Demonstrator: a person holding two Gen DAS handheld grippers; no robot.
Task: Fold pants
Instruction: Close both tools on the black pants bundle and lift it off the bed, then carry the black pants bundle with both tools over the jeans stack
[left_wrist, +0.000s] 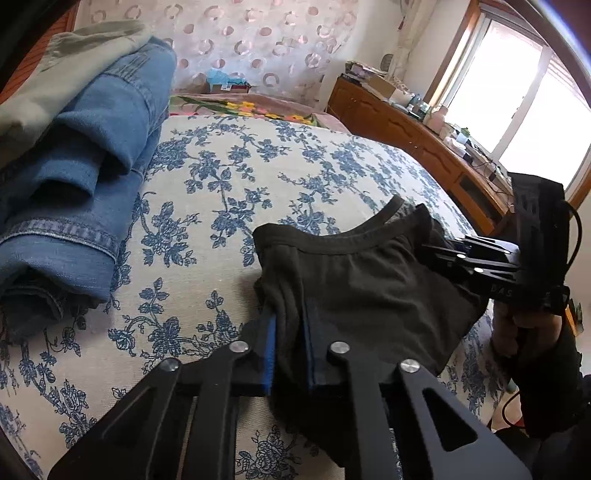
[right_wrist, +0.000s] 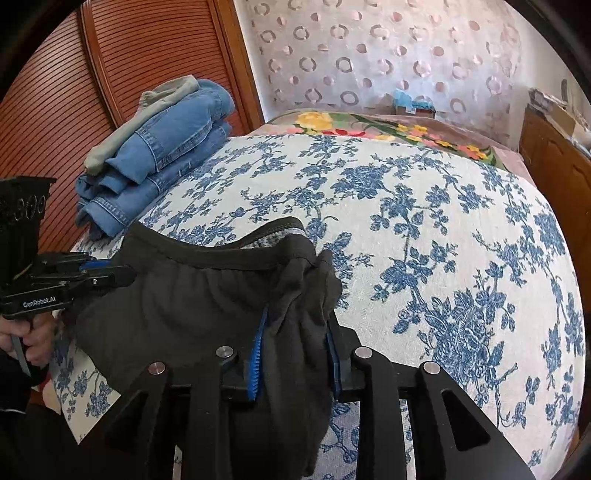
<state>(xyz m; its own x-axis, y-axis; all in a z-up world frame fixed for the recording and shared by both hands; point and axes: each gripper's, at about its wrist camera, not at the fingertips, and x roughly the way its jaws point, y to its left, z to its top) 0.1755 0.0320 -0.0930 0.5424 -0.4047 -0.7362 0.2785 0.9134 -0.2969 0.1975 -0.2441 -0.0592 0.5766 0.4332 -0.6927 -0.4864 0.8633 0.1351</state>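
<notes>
Black pants (left_wrist: 354, 280) waistband clamped by both grippers | bedspread (right_wrist: 443, 229) beyond open

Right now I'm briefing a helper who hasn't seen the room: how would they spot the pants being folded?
Start at the bed with the blue-flowered cover. A stack of folded blue jeans lies at its far left, by the slatted wooden doors. The dark pants are at the near edge, the only charcoal garment, waistband stretched between the two hand-held grippers.

Daylit interior, 2 fisheye views, sharp focus.
Window (left_wrist: 517, 96) overexposed at upper right; strong barrel distortion and dark vignette at edges; dark pants (left_wrist: 354, 280) show little detail.
</notes>
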